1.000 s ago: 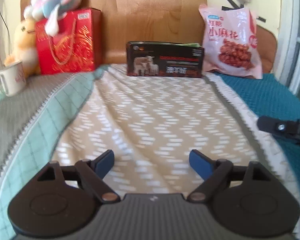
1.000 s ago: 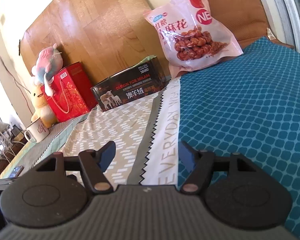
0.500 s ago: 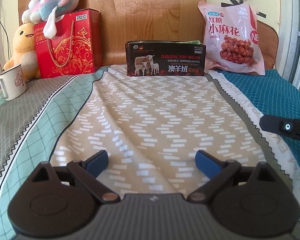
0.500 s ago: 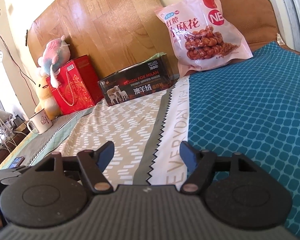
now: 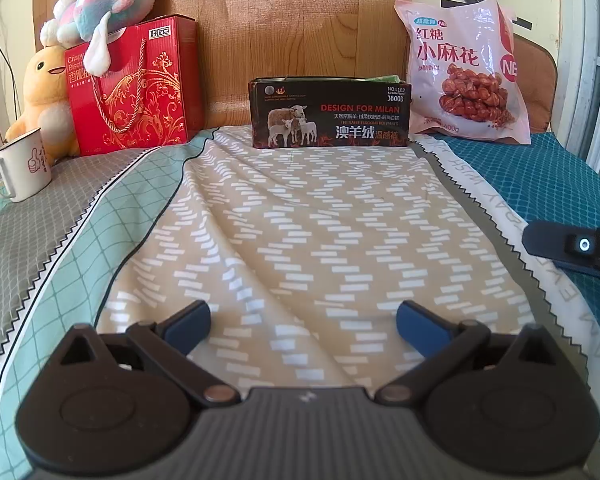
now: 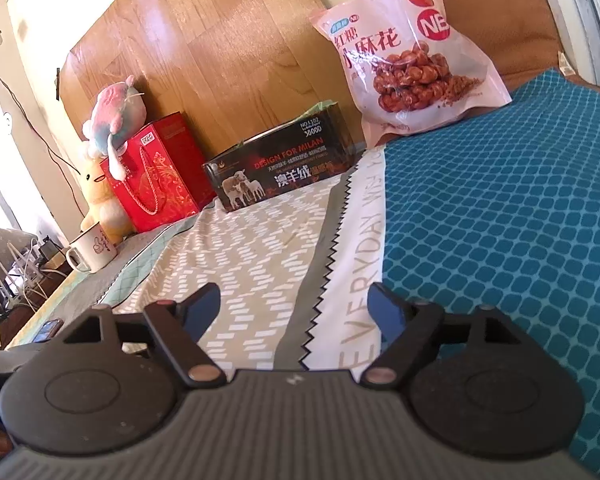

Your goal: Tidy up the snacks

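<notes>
In the left wrist view, the left gripper (image 5: 303, 320) hovers low over the beige patterned stretch of the bed (image 5: 300, 216), its jaws opening wide with nothing between them. The task's things stand in a row at the wooden headboard (image 5: 300, 20), well apart from the gripper: a red biscuit gift box (image 5: 140, 88) on the left with a plush fish (image 5: 112, 8) resting on top, a black box printed with sheep (image 5: 330, 114) in the middle, and a pink bag of fried dough twists (image 5: 466, 76) leaning upright on the right. A white mug (image 5: 20, 166) and a yellow plush duck (image 5: 44, 92) sit at the far left. Part of the right gripper (image 5: 572, 246) shows at the right edge. In the right wrist view, that right gripper (image 6: 295, 308) is empty too, jaws opening over the border between the beige and teal cloth, and the pink bag (image 6: 412, 52) lies ahead and slightly right. The step in hand looks like the approach. To do it well, the right gripper should probably take the soft bag by its upper edge, since a squeeze on its belly could crush the contents.
</notes>
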`<state>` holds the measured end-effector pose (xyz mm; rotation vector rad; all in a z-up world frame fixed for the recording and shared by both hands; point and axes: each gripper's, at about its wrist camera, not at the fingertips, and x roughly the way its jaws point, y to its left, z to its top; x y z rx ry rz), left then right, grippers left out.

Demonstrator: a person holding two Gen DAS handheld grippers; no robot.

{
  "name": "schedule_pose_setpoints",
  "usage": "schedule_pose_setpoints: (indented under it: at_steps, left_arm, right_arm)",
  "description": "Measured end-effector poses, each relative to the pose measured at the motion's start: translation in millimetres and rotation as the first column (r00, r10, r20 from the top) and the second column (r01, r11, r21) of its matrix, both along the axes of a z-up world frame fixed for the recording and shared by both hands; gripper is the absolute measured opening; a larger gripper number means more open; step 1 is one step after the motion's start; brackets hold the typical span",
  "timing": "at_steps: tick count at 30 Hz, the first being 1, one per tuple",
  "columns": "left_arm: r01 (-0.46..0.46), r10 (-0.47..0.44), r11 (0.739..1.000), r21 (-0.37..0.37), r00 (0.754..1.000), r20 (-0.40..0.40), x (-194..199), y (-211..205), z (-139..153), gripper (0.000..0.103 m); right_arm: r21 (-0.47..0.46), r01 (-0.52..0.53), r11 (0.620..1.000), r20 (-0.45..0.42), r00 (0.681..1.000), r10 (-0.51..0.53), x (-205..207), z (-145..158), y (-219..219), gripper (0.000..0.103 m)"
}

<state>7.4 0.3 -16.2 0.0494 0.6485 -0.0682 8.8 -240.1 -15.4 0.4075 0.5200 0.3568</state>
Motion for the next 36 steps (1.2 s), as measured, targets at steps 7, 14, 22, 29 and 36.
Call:
schedule_pose_setpoints:
  at_steps: [7,14,22,29,36]
  left_arm:
    - [-0.001,0.001,1.0,-0.001,1.0,0.0,-0.1,-0.2,-0.3,0.103]
    - [-0.003,0.003,1.0,0.003,1.0,0.0,-1.1,-1.3,0.1,0.103]
    - [0.002,-0.001,1.0,0.007,1.0,-0.03,1.0,-1.3,3.3,0.103]
    - [-0.019,0.017,0.998,0.062,0.999,0.037,8.5,-7.0,15.3,0.103]
    - [-0.031,0.029,0.998,0.06,0.999,0.039,20.8,-8.5,17.6,0.103]
  right_arm:
    - [0.02,-0.016,1.0,-0.014,1.0,0.017,2.8,0.1,-2.4,0.092]
    - [0.007,-0.001,1.0,-0.008,1.0,0.001,0.5,1.7,-1.2,0.097]
    - [-0.004,0.028,1.0,-0.013,1.0,-0.028,2.7,1.4,-1.5,0.103]
    - [0.009,0.088,0.996,-0.009,0.996,-0.088,-1.8,0.1,-4.9,0.103]
    - [-0.021,0.097,0.995,0.008,0.995,-0.097,-5.4,0.5,1.1,0.103]
